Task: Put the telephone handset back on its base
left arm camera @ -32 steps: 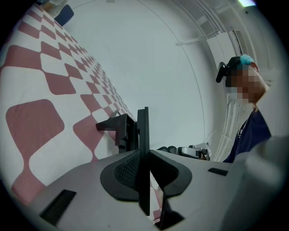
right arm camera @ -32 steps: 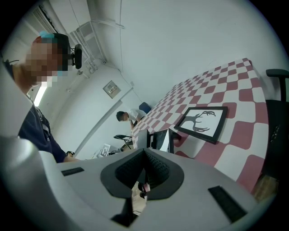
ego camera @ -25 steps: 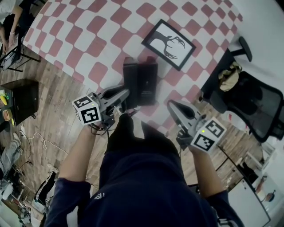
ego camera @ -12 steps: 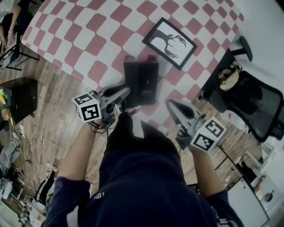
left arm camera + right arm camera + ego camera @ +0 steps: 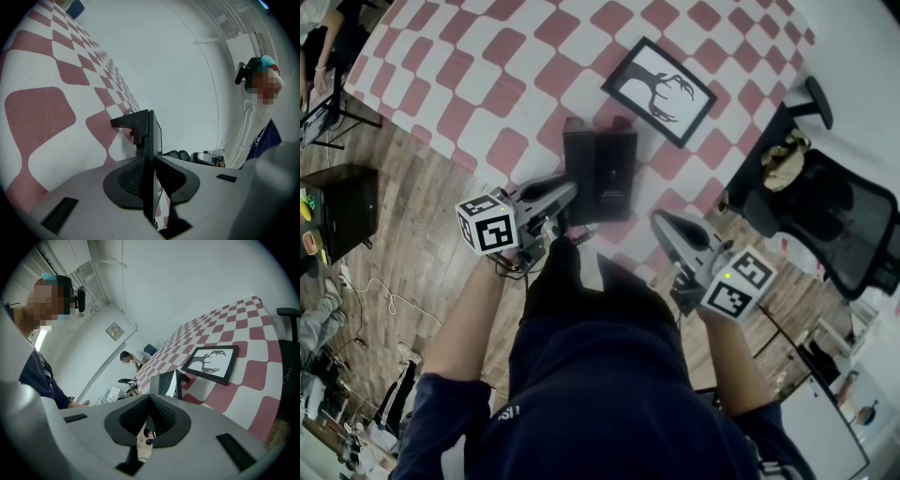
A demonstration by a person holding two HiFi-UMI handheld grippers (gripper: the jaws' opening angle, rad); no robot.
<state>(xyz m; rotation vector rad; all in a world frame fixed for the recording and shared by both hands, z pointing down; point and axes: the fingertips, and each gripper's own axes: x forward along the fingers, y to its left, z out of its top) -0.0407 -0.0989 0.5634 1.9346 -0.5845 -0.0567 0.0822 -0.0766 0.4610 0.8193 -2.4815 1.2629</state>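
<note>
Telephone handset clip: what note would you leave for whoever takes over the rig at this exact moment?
Left gripper: fingers shut on the handset, gripped edge-on at its near end.
Right gripper: shut, empty, apart from the base.
Handset lies along the left side of the base on the checked table; whether it is fully seated cannot be told.
Left to do: check it sits properly in the base, open the left gripper, pull back.
</note>
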